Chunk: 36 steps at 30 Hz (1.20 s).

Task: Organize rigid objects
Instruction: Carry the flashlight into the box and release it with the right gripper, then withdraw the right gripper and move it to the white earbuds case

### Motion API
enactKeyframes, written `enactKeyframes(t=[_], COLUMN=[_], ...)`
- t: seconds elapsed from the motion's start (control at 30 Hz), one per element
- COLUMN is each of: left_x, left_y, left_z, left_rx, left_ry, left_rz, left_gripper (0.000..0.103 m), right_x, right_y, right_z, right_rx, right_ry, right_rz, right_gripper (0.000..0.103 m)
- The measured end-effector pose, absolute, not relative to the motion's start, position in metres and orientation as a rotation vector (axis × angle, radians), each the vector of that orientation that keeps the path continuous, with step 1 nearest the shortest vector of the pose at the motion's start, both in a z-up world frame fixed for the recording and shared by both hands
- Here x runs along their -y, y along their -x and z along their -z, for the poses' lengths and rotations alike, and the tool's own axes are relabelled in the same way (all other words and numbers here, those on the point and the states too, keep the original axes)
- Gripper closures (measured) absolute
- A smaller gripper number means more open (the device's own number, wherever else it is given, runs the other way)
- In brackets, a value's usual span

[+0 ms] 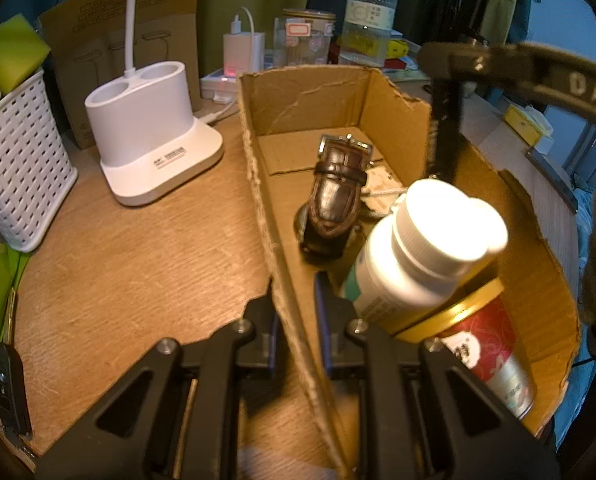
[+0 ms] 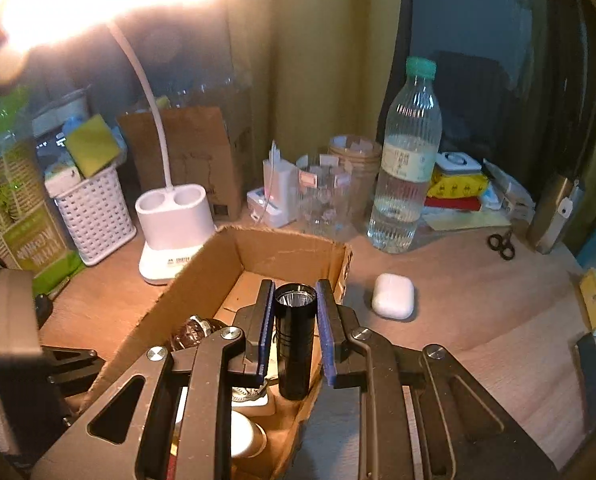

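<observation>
An open cardboard box stands on the wooden desk. In it lie a brown leather watch, a white pill bottle and a red tin with a gold lid. My left gripper is shut on the box's left wall, one finger on each side. My right gripper is shut on a black flashlight and holds it above the box; the flashlight also shows in the left wrist view. A white earbud case lies on the desk right of the box.
A white desk lamp base and a white basket stand left of the box. A water bottle, jars, a charger and scissors are behind. A car key lies at the desk's left edge.
</observation>
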<state>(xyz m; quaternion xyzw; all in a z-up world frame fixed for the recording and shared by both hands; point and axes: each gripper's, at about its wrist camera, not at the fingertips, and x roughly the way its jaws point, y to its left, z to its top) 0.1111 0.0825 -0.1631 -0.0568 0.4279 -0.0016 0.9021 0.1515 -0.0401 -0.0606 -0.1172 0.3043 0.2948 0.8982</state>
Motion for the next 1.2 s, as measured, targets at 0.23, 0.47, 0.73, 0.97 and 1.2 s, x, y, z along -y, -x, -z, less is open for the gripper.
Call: enactKeyframes(t=[0.23, 0.47, 0.73, 0.97, 1.2], left_x=[-0.082, -0.082, -0.082, -0.083, -0.082], left_y=[-0.111, -0.111, -0.111, -0.111, -0.111], left_z=[0.163, 0.163, 0.163, 0.163, 0.163], left_rx=[-0.885, -0.885, -0.885, -0.885, -0.885], left_ry=[0.117, 0.117, 0.117, 0.116, 0.116], left_rz=[0.003, 0.003, 0.003, 0.003, 0.003], left_gripper=[0.087, 0.087, 0.087, 0.087, 0.087], right_x=[0.03, 0.02, 0.025, 0.032, 0.048], right_y=[-0.161, -0.165, -0.172, -0.17, -0.165], right_z=[0.079, 0.082, 0.082, 0.077, 0.069], right_rx=[-0.677, -0.704, -0.72, -0.707, -0.689], right_ry=[0.278, 0.344, 0.318, 0.291, 0.251], right_rz=[-0.603, -0.607, -0.6, -0.589, -0.58], right_gripper=[0.081, 0.08, 0.061, 0.055, 0.055])
